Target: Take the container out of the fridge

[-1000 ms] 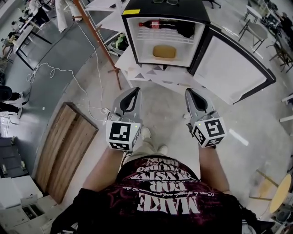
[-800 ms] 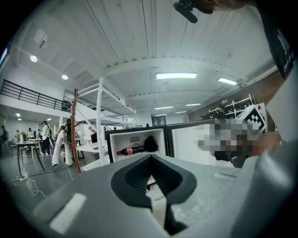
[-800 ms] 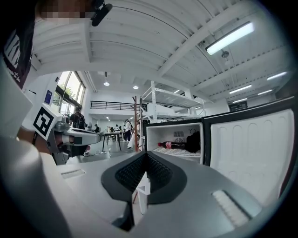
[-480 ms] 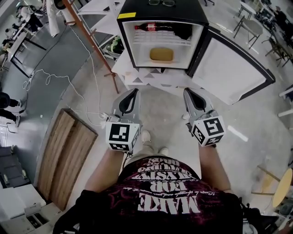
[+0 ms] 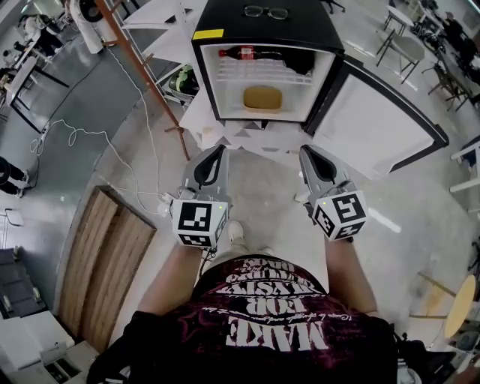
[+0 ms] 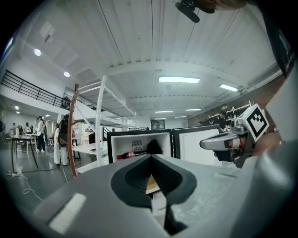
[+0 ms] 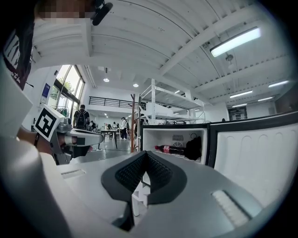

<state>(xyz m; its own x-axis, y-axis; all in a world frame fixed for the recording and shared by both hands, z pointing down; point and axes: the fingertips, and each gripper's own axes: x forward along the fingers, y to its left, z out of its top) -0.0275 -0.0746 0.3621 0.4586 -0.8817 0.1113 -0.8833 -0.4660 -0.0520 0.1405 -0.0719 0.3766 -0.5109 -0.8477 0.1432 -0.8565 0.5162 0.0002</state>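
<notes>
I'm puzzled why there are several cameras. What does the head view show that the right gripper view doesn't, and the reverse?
Only the head view: the container on the lower shelf of the fridge, glasses on top of it, and a wooden board on the floor. Only the right gripper view: ceiling lights and a balcony railing. Both: the open fridge, the bottle on its upper shelf, and the left gripper.
</notes>
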